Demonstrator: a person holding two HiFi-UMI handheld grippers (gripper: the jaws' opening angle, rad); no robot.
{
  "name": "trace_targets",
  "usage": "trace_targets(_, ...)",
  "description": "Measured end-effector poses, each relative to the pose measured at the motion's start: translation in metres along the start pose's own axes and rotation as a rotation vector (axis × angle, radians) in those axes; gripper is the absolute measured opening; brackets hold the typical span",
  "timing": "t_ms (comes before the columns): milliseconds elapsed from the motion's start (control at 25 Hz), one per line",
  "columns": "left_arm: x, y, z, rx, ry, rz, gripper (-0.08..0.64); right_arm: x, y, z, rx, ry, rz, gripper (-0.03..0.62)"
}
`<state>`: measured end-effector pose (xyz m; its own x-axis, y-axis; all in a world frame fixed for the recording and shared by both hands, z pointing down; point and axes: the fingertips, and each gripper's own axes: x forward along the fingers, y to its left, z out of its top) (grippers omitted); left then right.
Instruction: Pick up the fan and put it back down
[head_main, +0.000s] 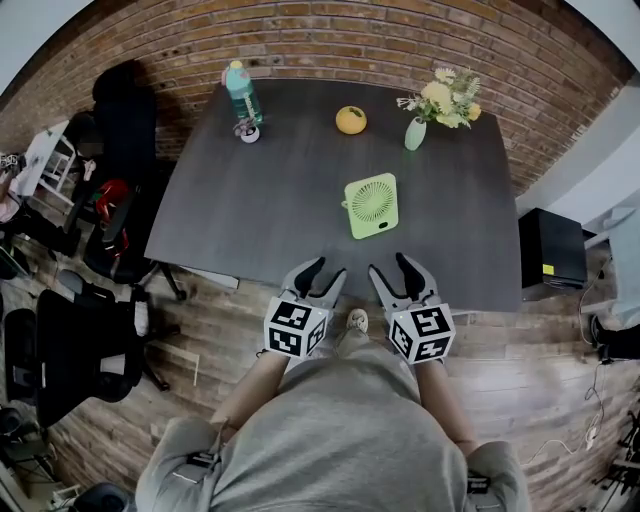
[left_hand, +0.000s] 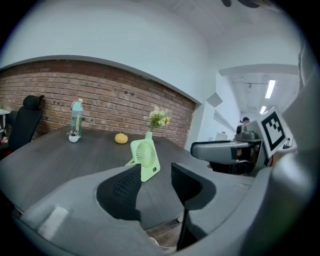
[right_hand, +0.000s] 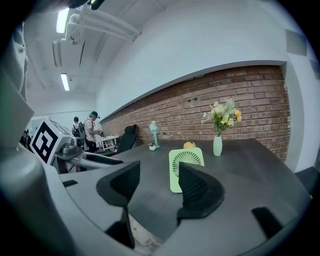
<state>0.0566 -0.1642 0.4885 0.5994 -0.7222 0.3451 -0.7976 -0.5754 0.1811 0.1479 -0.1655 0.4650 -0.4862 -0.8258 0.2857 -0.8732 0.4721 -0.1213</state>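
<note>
A small light-green square fan (head_main: 371, 205) stands upright on the dark table (head_main: 260, 200), a little right of its middle. My left gripper (head_main: 323, 273) and right gripper (head_main: 393, 268) hover side by side at the table's near edge, short of the fan, both open and empty. Through the left gripper's (left_hand: 156, 186) jaws the fan (left_hand: 145, 159) appears some way ahead. The right gripper view has the fan (right_hand: 185, 169) ahead of the right gripper (right_hand: 159, 189), partly behind its right finger (right_hand: 197, 192).
On the table's far side stand a teal bottle (head_main: 242, 91), a small white pot (head_main: 248, 130), an orange fruit (head_main: 350, 120) and a vase of flowers (head_main: 437, 105). Black office chairs (head_main: 110, 215) sit left of the table, a black box (head_main: 550, 250) right. A brick wall runs behind.
</note>
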Motion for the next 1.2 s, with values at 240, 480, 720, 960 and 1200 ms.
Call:
trace_targets(240,0.04,0.012,0.005,-0.029,0.032,0.023,0.183,0.031,-0.033,0.0,-0.006,0.049,0.037,0.227)
trace_targets(480,0.077,0.022,0.005,-0.057,0.064,0.041,0.19,0.062,-0.064,-0.005,-0.024,0.1,0.072,0.235)
trace_targets(720,0.109,0.034,-0.003,-0.088,0.102,0.058,0.21,0.09,-0.091,-0.019,-0.025,0.153,0.1,0.239)
trace_targets(960,0.134,0.046,-0.017,-0.133,0.141,0.075,0.221,0.116,-0.112,-0.036,-0.042,0.213,0.131,0.252)
trace_targets(1200,0.156,0.052,-0.03,-0.142,0.178,0.086,0.229,0.137,-0.126,-0.054,-0.071,0.266,0.168,0.264)
